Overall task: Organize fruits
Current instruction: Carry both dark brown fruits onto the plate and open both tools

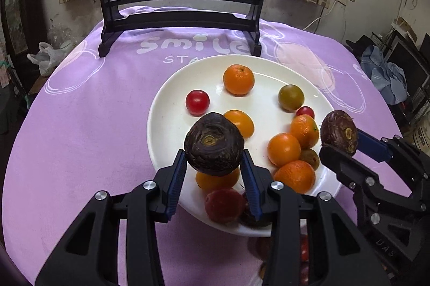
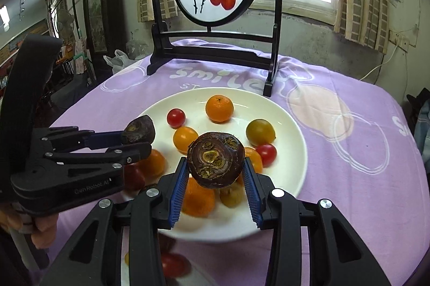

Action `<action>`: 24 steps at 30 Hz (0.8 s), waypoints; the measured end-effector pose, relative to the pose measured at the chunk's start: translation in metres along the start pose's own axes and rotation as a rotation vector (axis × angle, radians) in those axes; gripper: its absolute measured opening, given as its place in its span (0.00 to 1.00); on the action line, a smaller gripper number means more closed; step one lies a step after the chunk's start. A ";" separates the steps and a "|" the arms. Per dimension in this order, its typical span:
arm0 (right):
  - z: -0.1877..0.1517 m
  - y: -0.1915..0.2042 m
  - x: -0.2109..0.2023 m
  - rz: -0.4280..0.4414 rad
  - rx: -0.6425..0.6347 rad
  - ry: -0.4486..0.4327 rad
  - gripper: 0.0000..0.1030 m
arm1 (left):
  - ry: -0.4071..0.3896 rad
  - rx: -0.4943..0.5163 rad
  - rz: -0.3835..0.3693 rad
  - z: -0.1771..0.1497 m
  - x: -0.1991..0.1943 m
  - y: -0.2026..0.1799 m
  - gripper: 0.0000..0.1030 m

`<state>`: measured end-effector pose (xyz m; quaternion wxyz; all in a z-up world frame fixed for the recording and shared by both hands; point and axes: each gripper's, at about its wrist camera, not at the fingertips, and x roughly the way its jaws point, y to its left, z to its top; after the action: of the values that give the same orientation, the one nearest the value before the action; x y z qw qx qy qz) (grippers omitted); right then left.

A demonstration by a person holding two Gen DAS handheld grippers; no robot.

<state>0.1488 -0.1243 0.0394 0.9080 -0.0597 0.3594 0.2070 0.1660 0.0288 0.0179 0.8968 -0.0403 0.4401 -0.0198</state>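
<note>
In the left wrist view, the left gripper [image 1: 214,170] was seen pinching a dark brown bulb [image 1: 214,143] between its 2 blue pads, raised above the near edge of a white plate [image 1: 172,87]. The right gripper [image 1: 340,145] was seen at the right, clamped on a second dark bulb [image 1: 339,131] above the plate's right rim. On the plate were scattered several oranges, the farthest orange [image 1: 238,79] near the far rim, a red tomato [image 1: 197,102] to its left, and a green tomato [image 1: 291,97] to the right. The plate was set on a purple cloth [image 1: 94,111], and a dark wooden stand [image 1: 180,17] holding a round painted panel was placed at the far side.

In the right wrist view, the right gripper [image 2: 216,174] was shown closed on its bulb [image 2: 215,159], held over the near part of the plate [image 2: 290,135]. The left gripper [image 2: 138,139] was seen at the left, with its bulb [image 2: 139,129] pinched at the fingertips above the plate's left rim. A hand [image 2: 40,228] was glimpsed at the lower left. The farthest orange [image 2: 219,108], the red tomato [image 2: 176,118] and the green tomato [image 2: 260,132] were laid on the plate beyond the held bulbs.
</note>
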 end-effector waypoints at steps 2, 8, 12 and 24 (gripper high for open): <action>0.002 -0.001 0.011 0.017 0.017 0.016 0.41 | 0.001 -0.009 0.008 0.003 0.006 0.002 0.39; 0.002 -0.010 0.017 0.023 0.065 0.004 0.63 | -0.044 -0.023 0.031 0.008 0.006 -0.002 0.54; -0.005 -0.018 0.010 0.018 0.085 0.001 0.64 | -0.042 -0.001 0.021 0.002 0.001 -0.009 0.57; -0.040 -0.020 -0.027 0.054 0.109 0.020 0.64 | -0.050 0.037 0.015 -0.034 -0.032 -0.016 0.70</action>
<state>0.1139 -0.1619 0.0273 0.9002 -0.0025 0.3808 0.2111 0.1197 0.0134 0.0242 0.9083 -0.0209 0.4173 -0.0202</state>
